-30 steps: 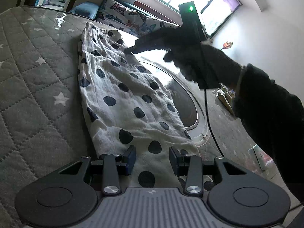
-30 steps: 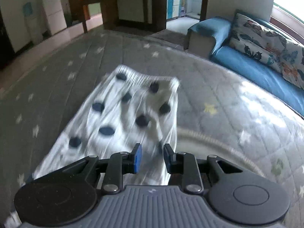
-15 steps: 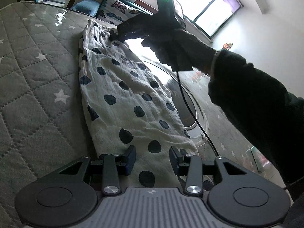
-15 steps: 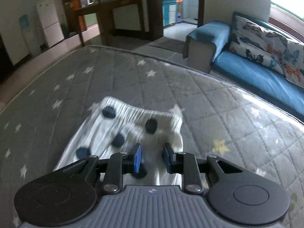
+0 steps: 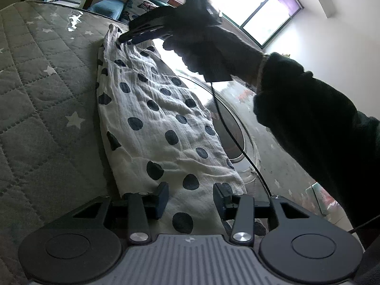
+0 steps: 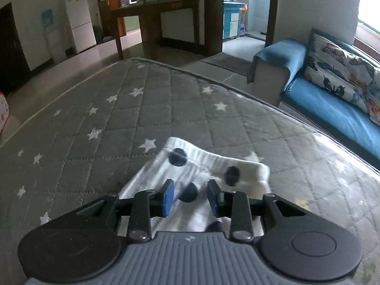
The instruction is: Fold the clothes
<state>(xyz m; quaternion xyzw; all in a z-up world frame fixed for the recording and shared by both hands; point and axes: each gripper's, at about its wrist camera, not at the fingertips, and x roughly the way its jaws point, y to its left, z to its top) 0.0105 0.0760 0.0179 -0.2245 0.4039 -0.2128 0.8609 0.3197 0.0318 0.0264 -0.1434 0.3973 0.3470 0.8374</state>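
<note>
We have the white garment with dark dots (image 5: 163, 128) lying flat along the grey star-quilted mattress (image 5: 42, 99), already narrowed into a long strip, so one lengthwise fold looks done. What is left, as we judge it, is the crosswise fold: bringing one short end over to the other, perhaps twice, and smoothing the result.

Our left gripper (image 5: 190, 197) sits low over the near end of the strip. Its fingers stand apart with cloth lying between and beneath them, and the pads do not press on it, so nothing is grasped there yet.

Our right gripper (image 6: 190, 198) is at the far end, by the gathered waistband (image 6: 213, 163). Its fingers are spreading at this moment; the cloth shows in the gap between the blue pads, but they are not pinching it. From the left wrist view, the right gripper (image 5: 123, 39) has its tips right at that far edge, where the fabric bunches up a little.

With both ends covered and neither held, we read this as the setup for the next fold rather than the fold itself. A blue sofa (image 6: 332, 109) with a butterfly cushion (image 6: 339, 71) stands beyond the mattress.
</note>
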